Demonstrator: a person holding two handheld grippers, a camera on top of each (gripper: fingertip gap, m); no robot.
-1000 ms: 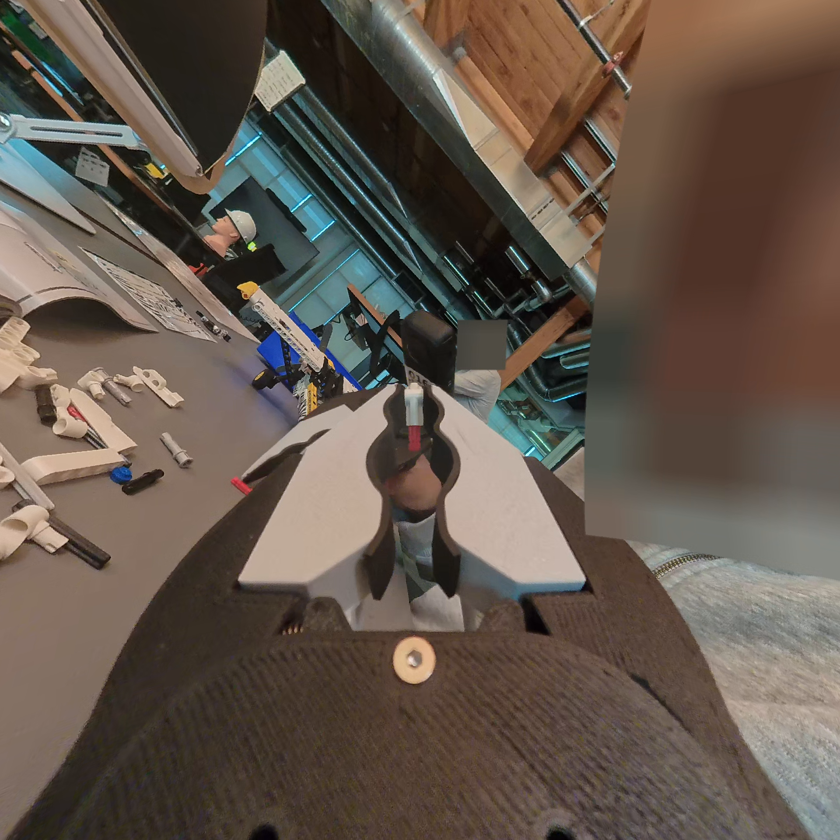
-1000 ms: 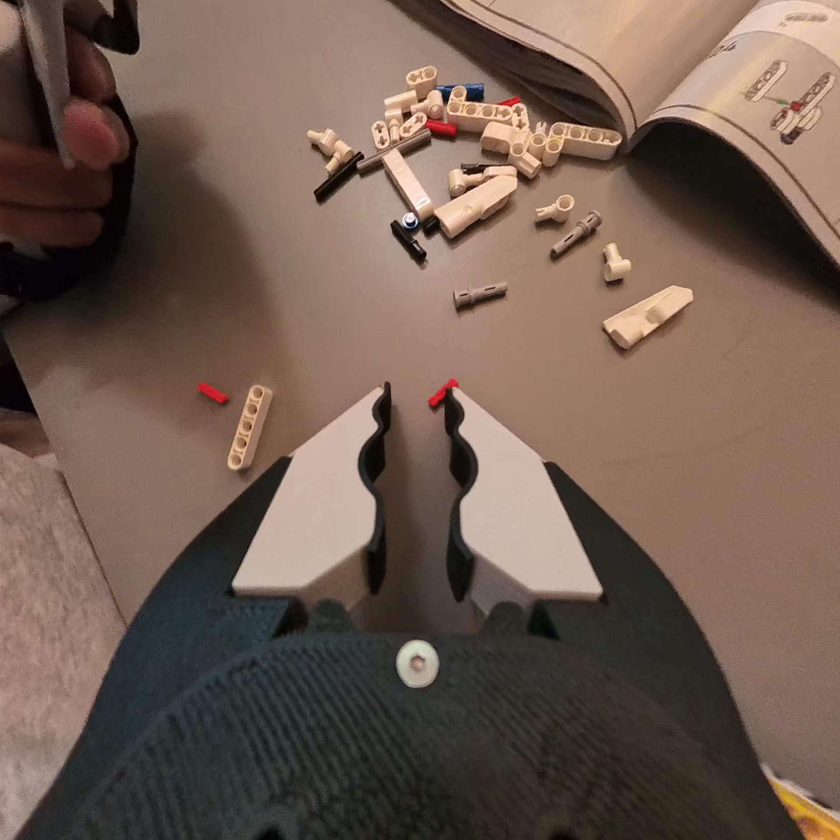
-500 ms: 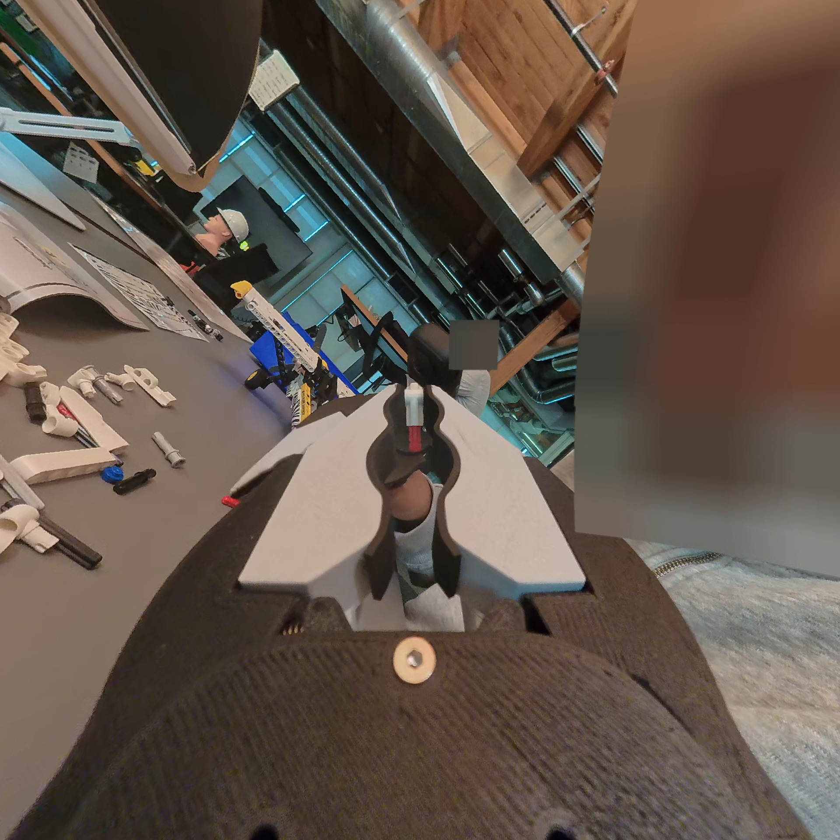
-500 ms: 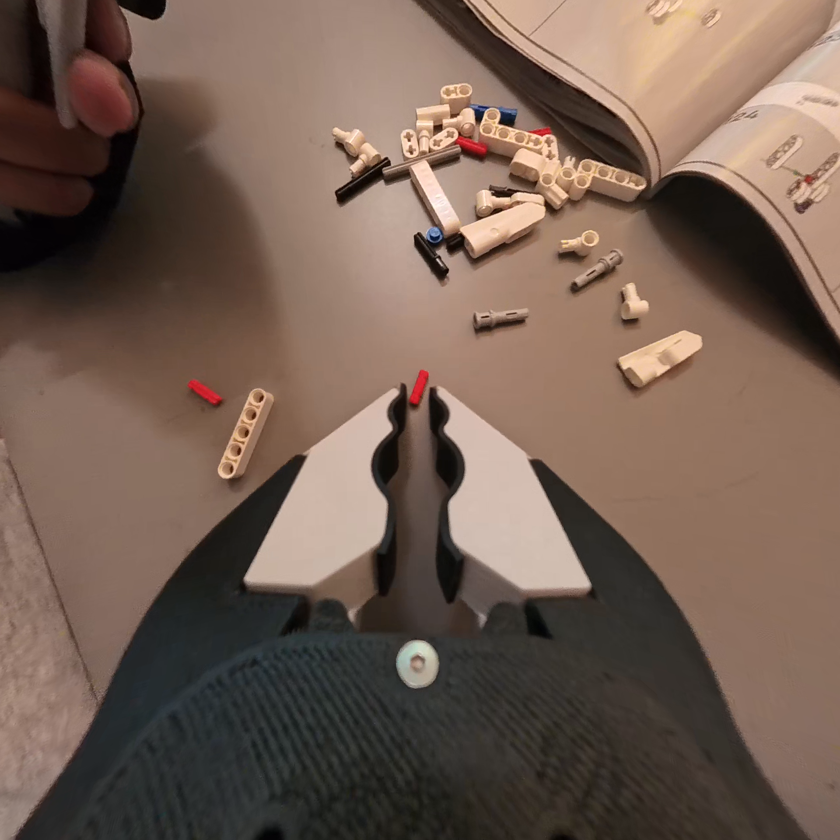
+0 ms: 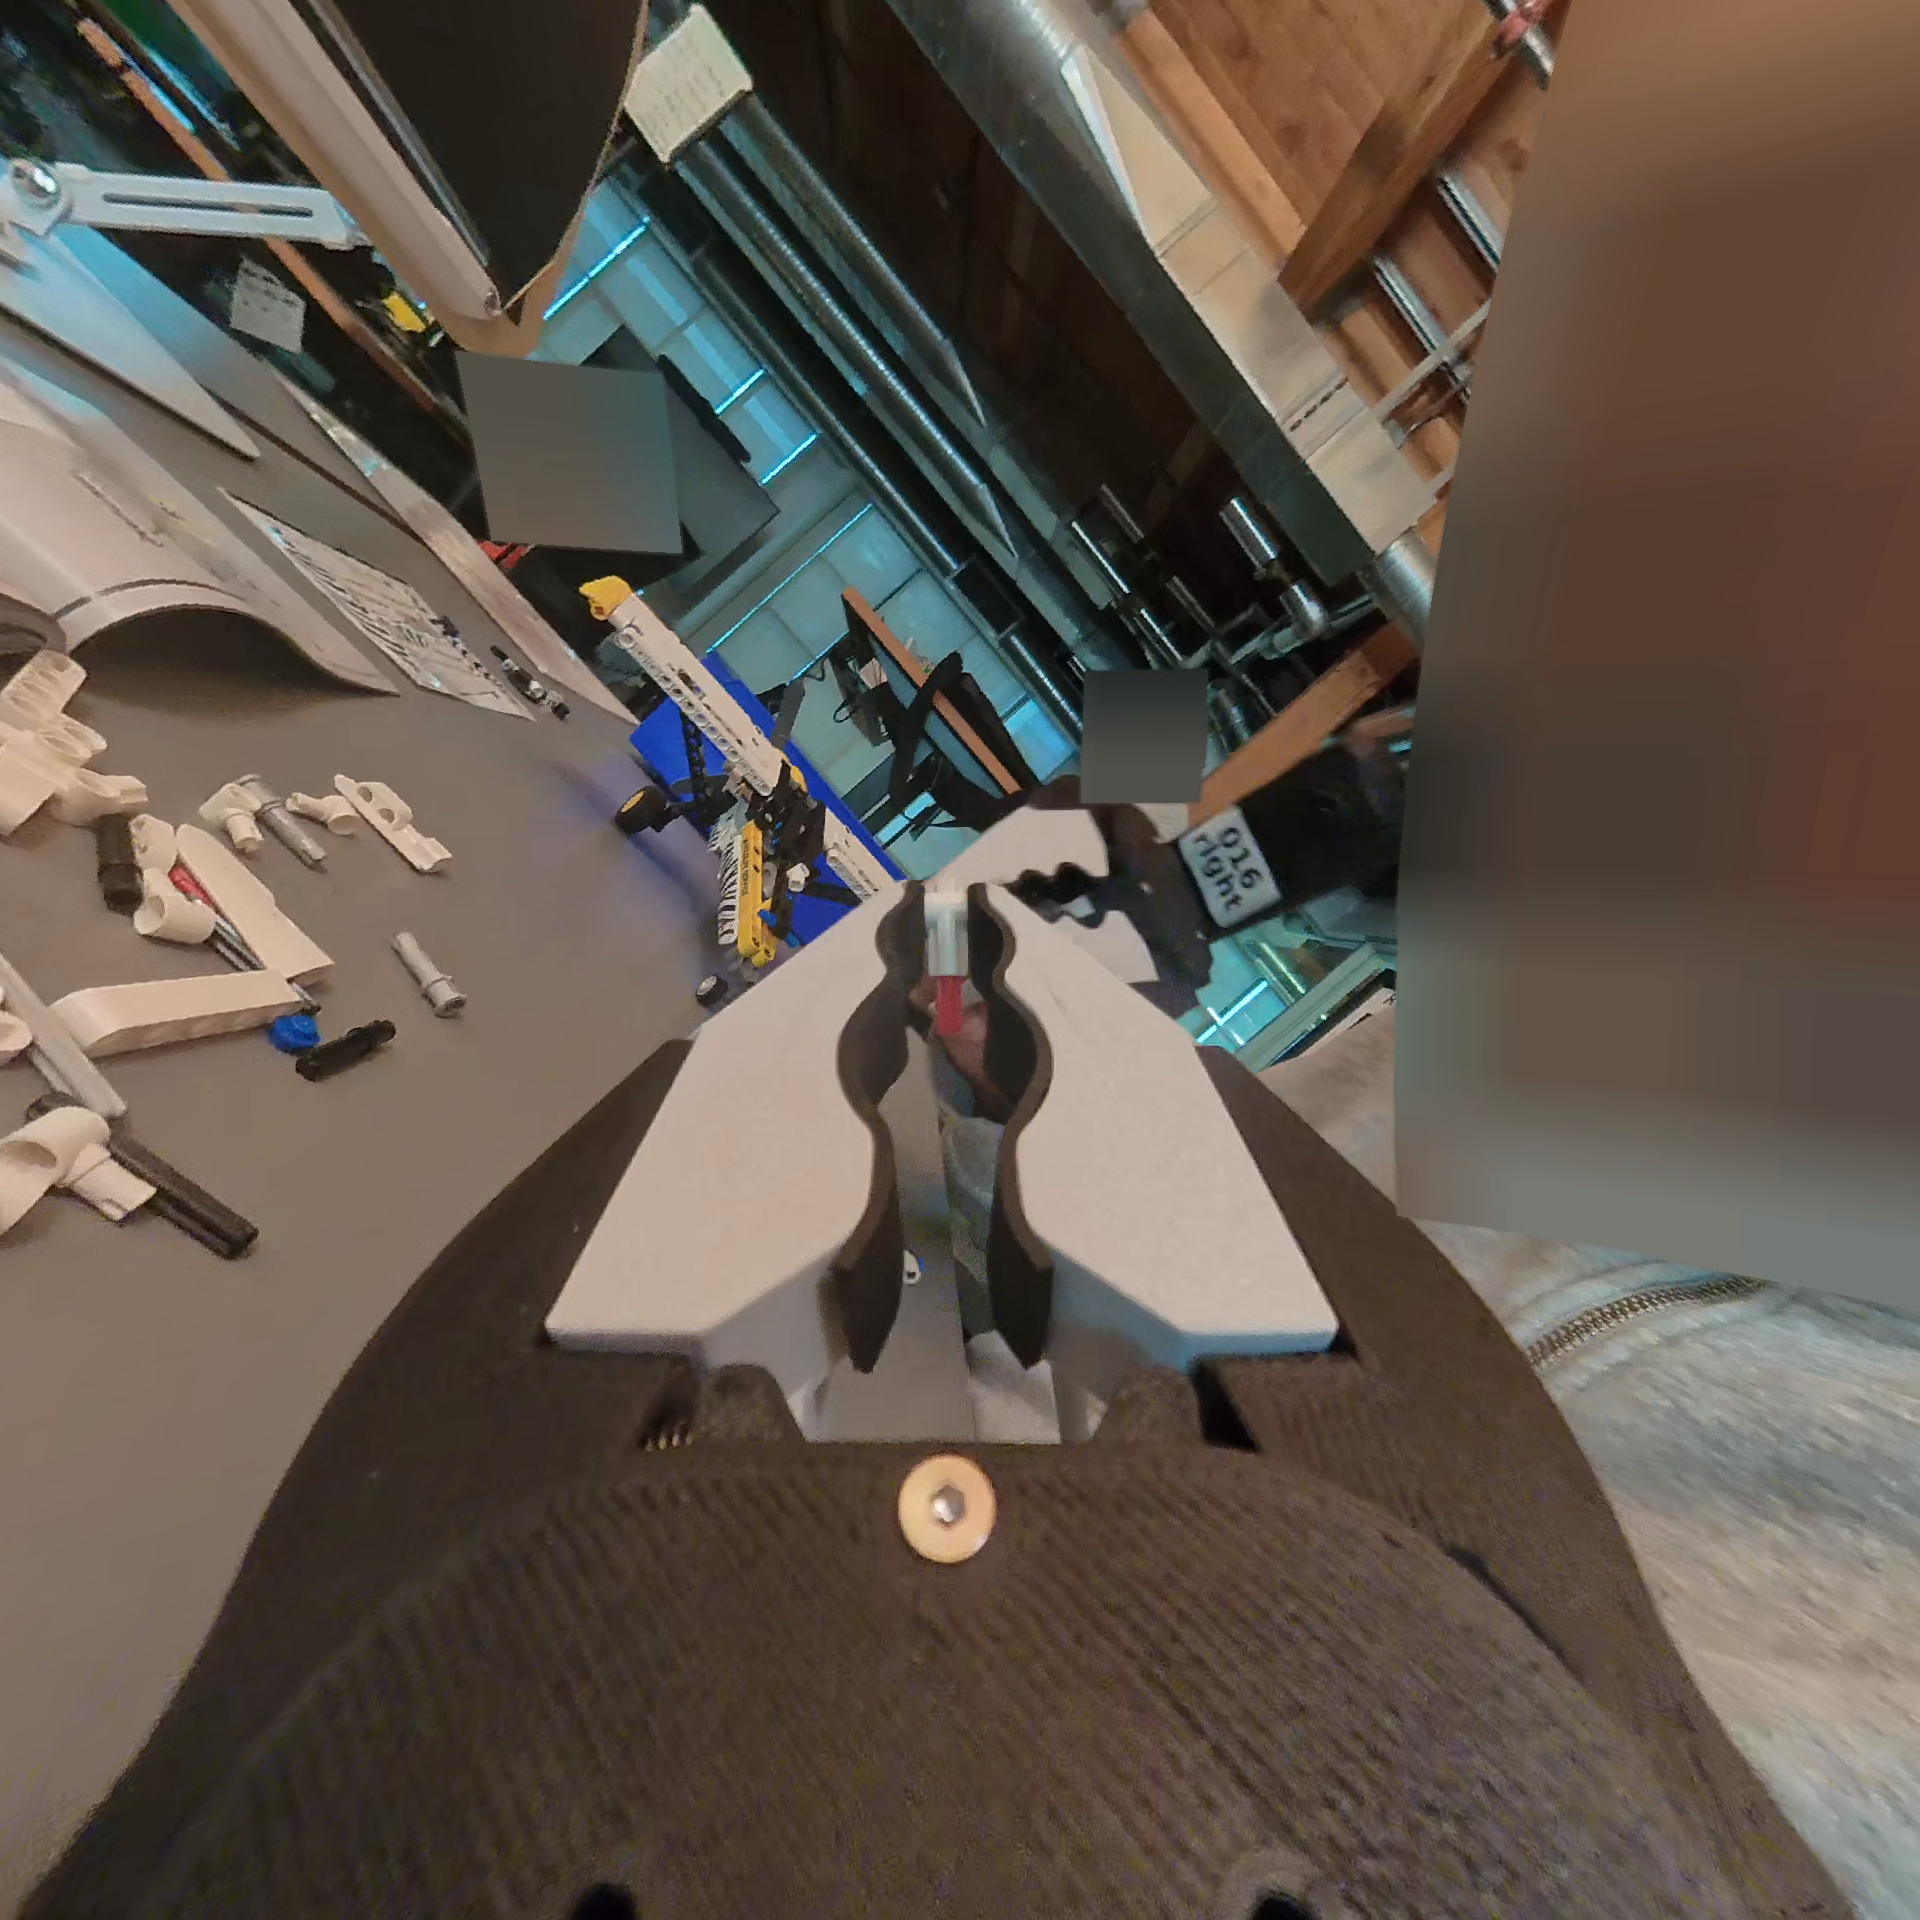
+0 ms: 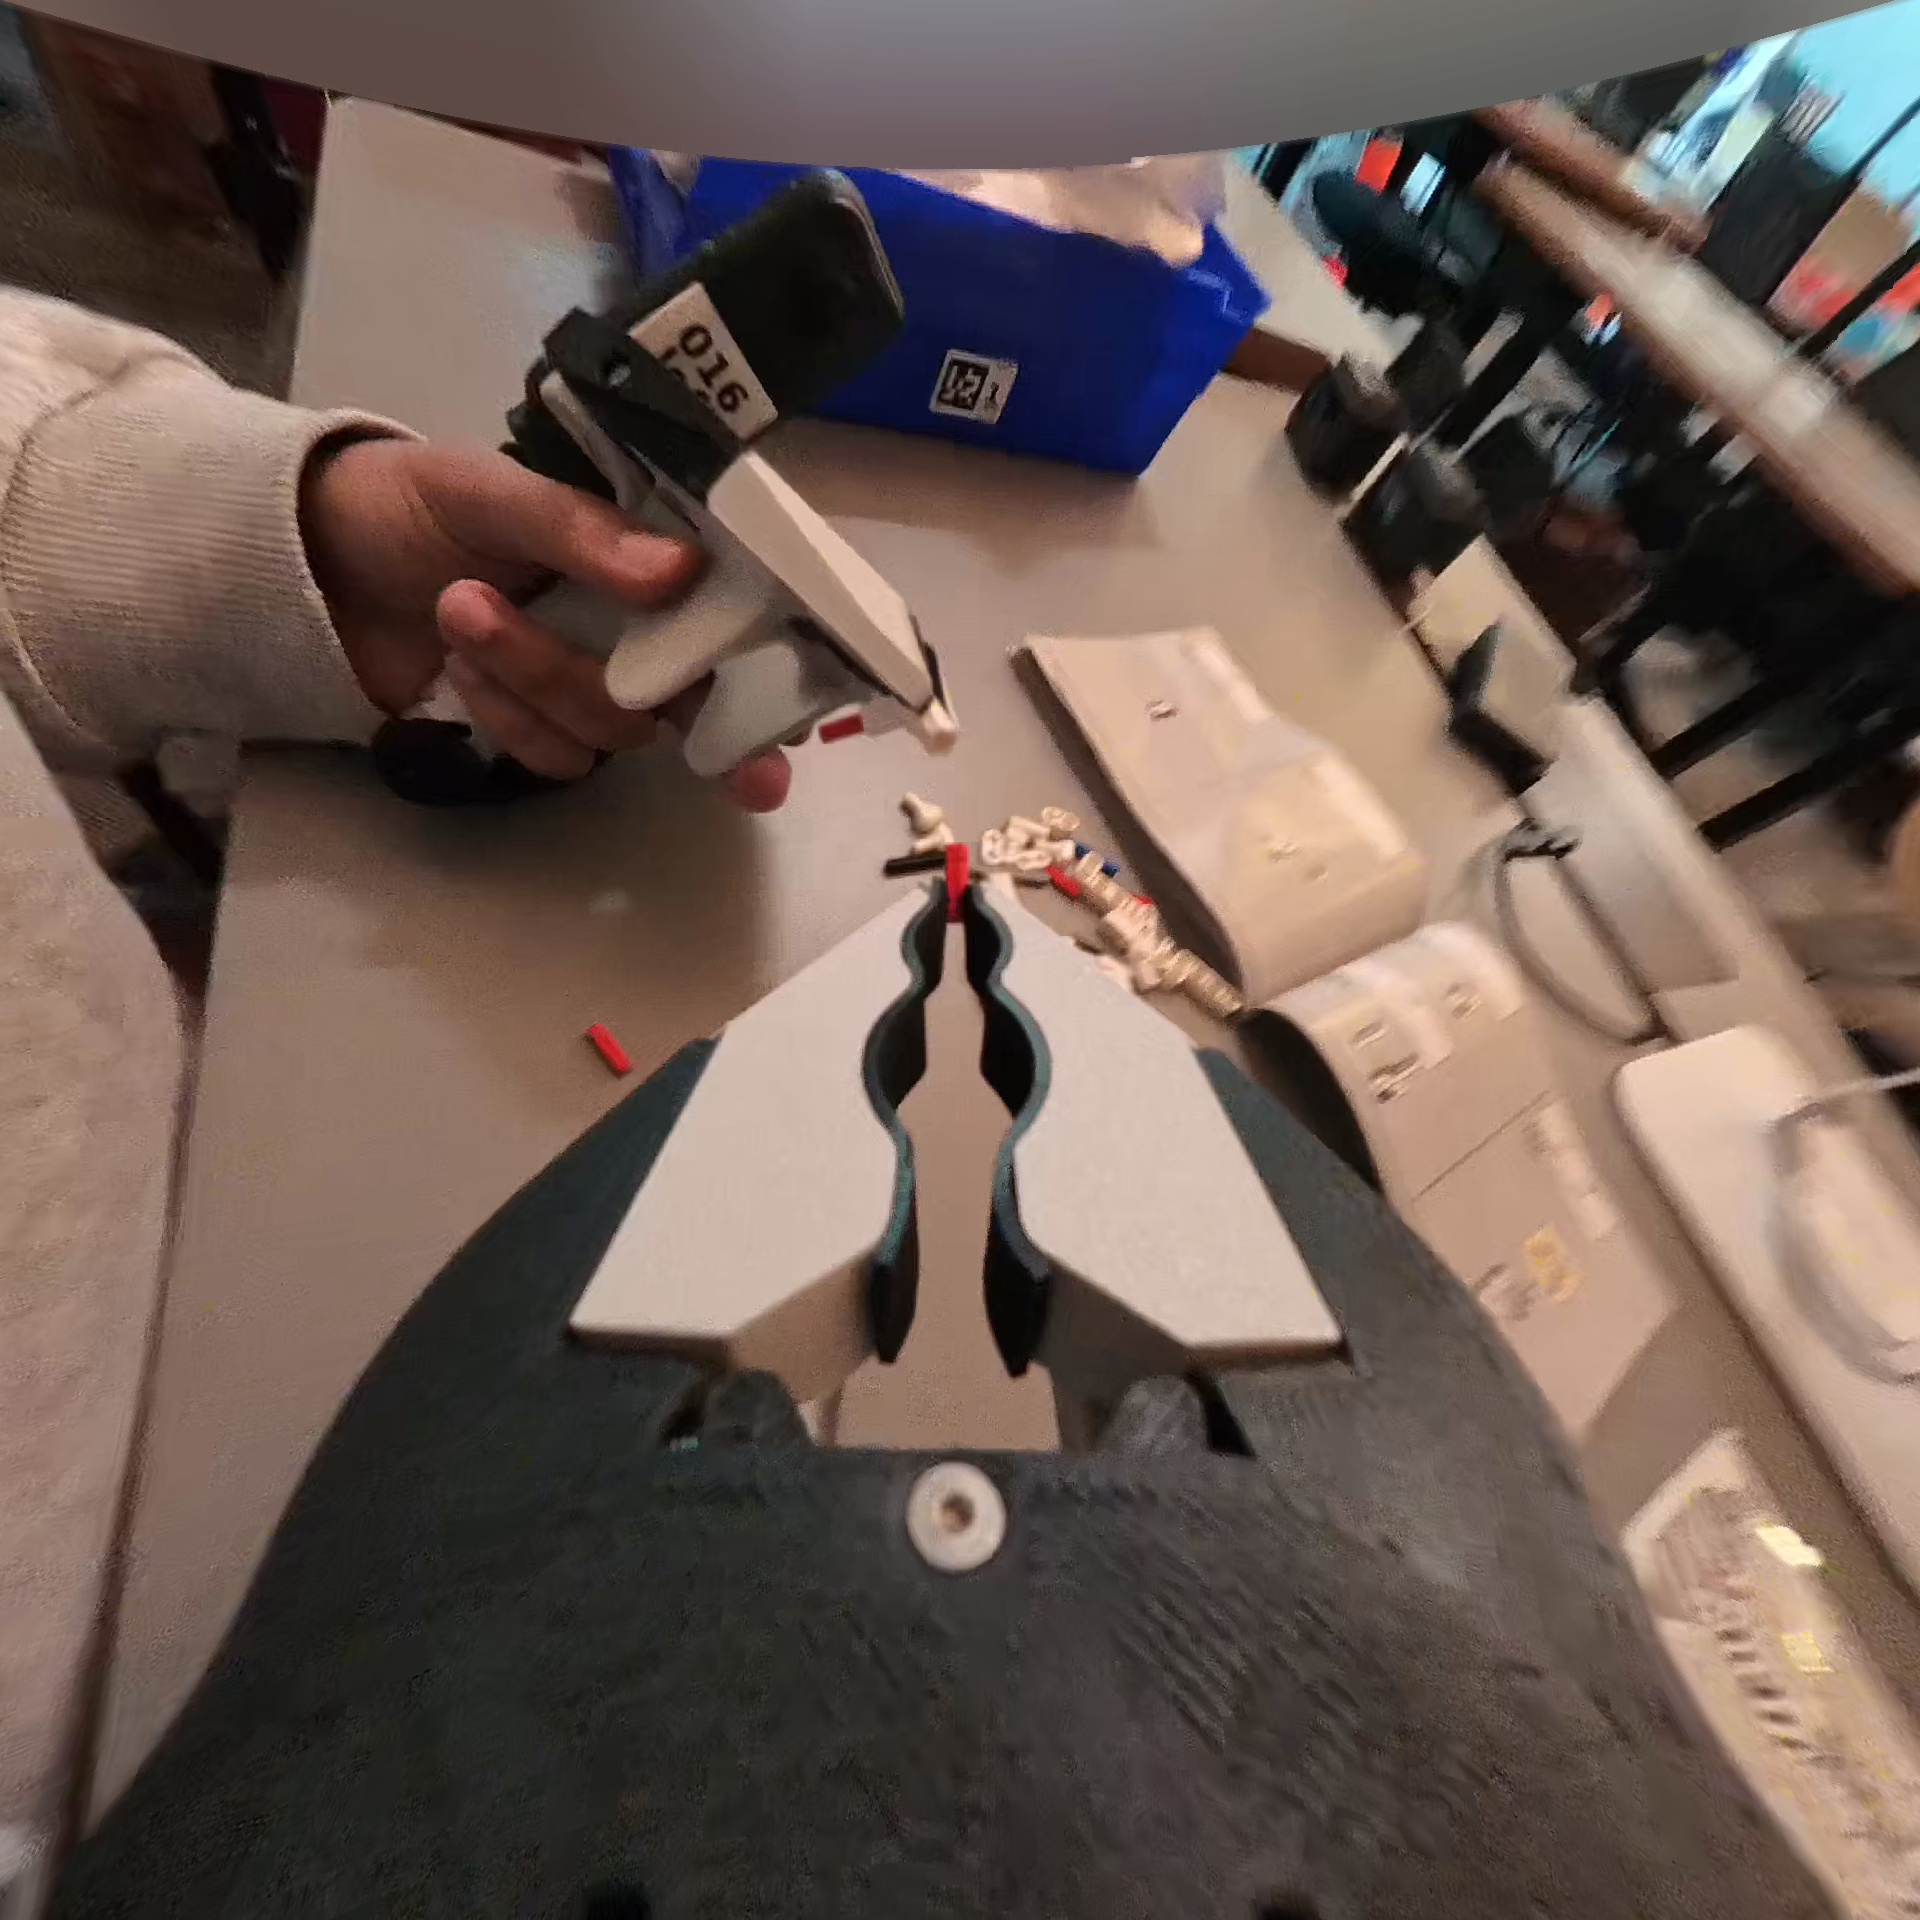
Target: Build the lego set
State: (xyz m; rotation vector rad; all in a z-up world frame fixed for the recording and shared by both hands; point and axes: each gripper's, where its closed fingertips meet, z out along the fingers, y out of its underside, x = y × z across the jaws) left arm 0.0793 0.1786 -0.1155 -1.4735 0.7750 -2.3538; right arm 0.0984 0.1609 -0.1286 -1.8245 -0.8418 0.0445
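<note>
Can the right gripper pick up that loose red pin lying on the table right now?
Probably not: the right gripper is shut on a red pin already, so though the loose red pin lies unobstructed, it must release first.

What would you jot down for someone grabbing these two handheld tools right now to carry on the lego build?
Left gripper: jaws shut on a white connector with a red pin in it, held up off the table.
Right gripper: jaws shut on a red peg, lifted above the table.
Loose parts lie beside the open manual; a spare red peg lies alone near the table edge.
Done: both pieces picked up.
Left: probably join the red peg to the connector, then follow the manual.
</note>
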